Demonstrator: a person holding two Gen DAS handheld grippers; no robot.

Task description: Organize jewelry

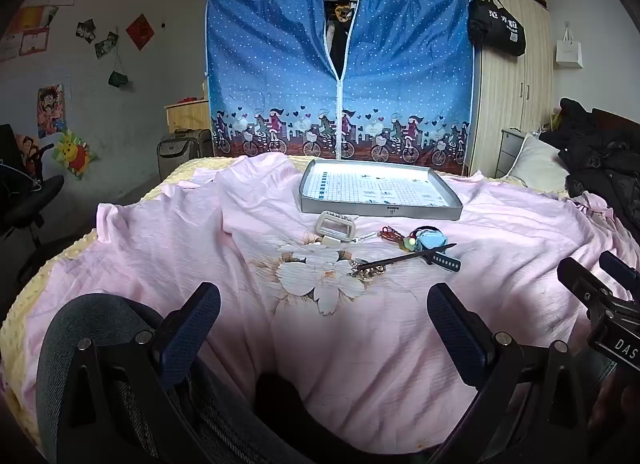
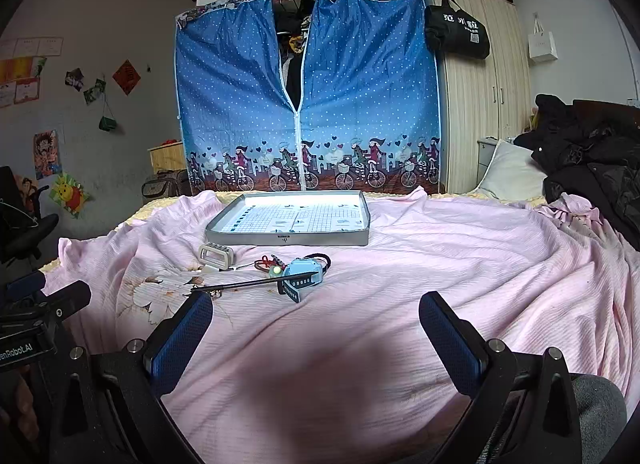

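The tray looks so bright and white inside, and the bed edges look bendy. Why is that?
In both wrist views, light glares off the tray floor, washing out its far part. The fisheye lens bows the bed and darkens the corners. In the right wrist view a soft shadow lies on the sheet between the open right gripper fingers.

small trinkets [image 1: 366, 270] under the sword-shaped pin [image 1: 408, 258] unclear

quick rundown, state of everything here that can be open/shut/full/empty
left gripper: open, holding nothing
right gripper: open, holding nothing
tray: no jewelry in it
fabric wardrobe: zipper part open at the top
sword-shaped hairpin: lying flat on the bedspread
blue watch: on the bedspread, outside the tray
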